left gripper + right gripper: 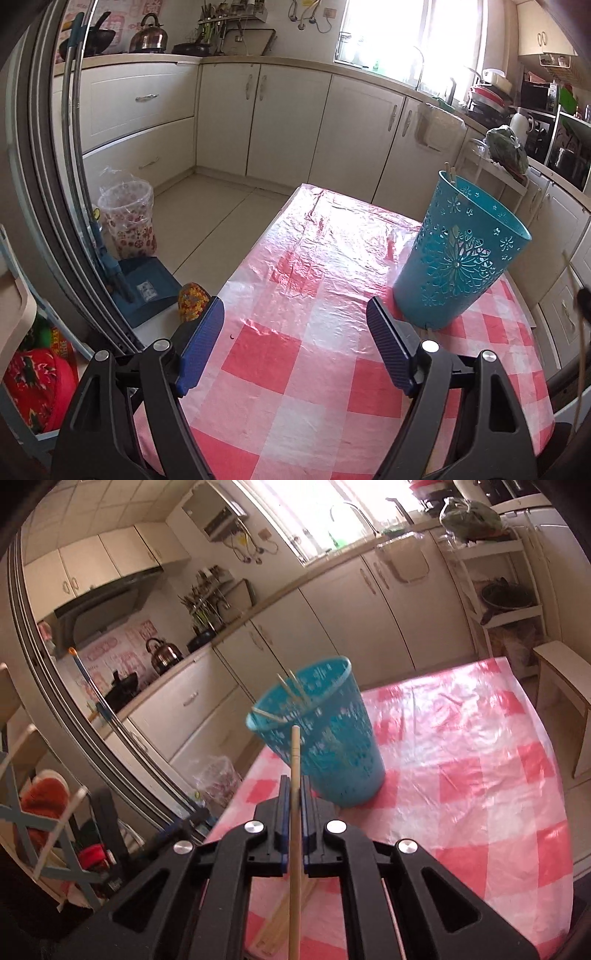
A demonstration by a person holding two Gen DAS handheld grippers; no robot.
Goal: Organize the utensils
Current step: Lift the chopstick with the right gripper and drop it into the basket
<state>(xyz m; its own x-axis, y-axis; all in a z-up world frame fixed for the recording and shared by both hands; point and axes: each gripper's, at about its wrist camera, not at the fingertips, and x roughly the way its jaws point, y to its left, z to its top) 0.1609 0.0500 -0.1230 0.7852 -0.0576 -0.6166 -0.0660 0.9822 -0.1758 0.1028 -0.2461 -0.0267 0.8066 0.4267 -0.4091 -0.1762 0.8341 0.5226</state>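
Observation:
A teal perforated holder [461, 254] stands on the pink checked table [295, 369], with chopstick tips [451, 172] poking over its far rim. My left gripper [295, 317] is open and empty, low over the table, left of the holder. In the right wrist view my right gripper [293, 786] is shut on a wooden chopstick [294, 812], whose tip points at the holder [317, 734] just ahead. Several chopsticks [291, 694] lean inside the holder. More chopsticks [280, 923] lie on the table under the gripper.
Kitchen cabinets [280, 118] and a counter run behind the table. A lined waste bin [127, 221] and a blue dustpan [147, 288] stand on the floor at the left. A white shelf rack [498, 590] and a bench [565, 686] stand right of the table.

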